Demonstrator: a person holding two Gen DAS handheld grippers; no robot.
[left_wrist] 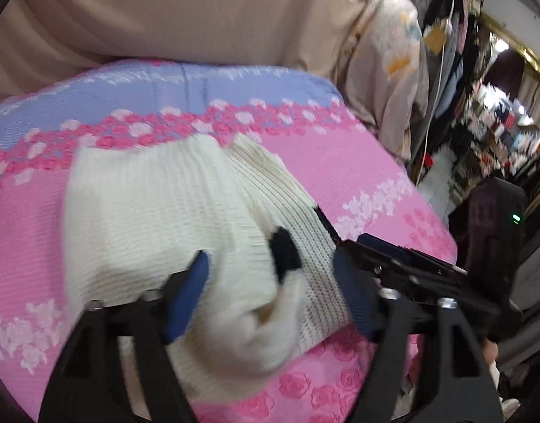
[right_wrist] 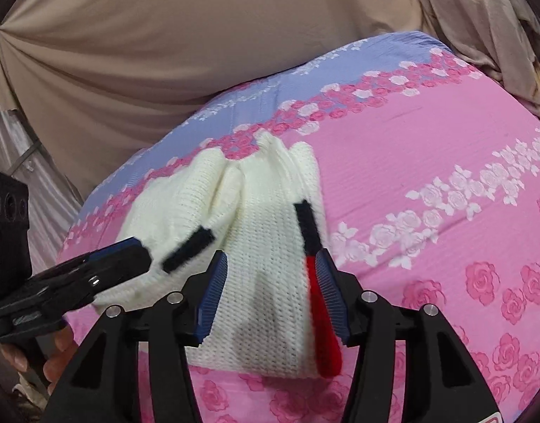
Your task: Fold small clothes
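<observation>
Both wrist views close above sweater

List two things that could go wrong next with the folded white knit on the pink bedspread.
1. The white knit garment looks loosely bunched near its far end, so the fold may slump open now that both tongs are open.
2. The right tongs straddle the cloth beside its red trim; pulling back could snag and drag it across the bedspread.

This looks like a bedroom in a home. A bed has a pink cover with roses and a purple stripe. A tan cloth hangs behind it. Clothes hang at the side, and blurry shelves may hold many small things
</observation>
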